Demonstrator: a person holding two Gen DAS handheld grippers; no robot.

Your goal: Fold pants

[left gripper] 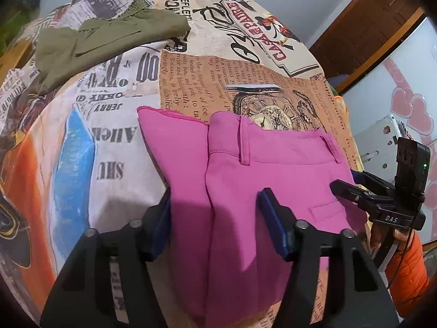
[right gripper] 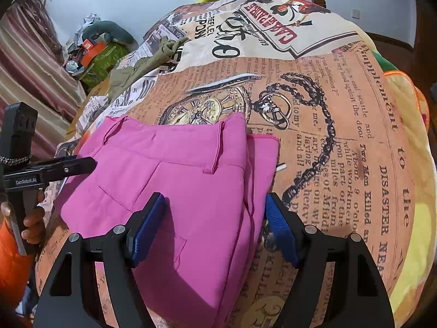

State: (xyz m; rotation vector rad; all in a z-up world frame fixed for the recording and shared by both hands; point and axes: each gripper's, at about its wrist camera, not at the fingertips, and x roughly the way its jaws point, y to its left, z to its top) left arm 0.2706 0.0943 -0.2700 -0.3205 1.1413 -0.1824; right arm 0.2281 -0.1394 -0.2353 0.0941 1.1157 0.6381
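Note:
Pink pants [left gripper: 245,191] lie folded on the newspaper-print cloth [left gripper: 191,76], waistband away from me; they also show in the right wrist view [right gripper: 177,177]. My left gripper [left gripper: 215,218] is open, its blue pads straddling the folded left side of the pants just above the fabric. My right gripper [right gripper: 213,227] is open, its pads straddling the right edge of the pants. Each gripper shows from the side in the other's view: the right one [left gripper: 344,188] at the pants' right edge, the left one [right gripper: 82,165] at their left edge.
Olive-green pants [left gripper: 103,38] lie folded at the far left of the cloth, also in the right wrist view [right gripper: 142,65]. A pile of clutter [right gripper: 92,52] sits beyond the bed at left. A white appliance with heart stickers [left gripper: 404,104] stands at right.

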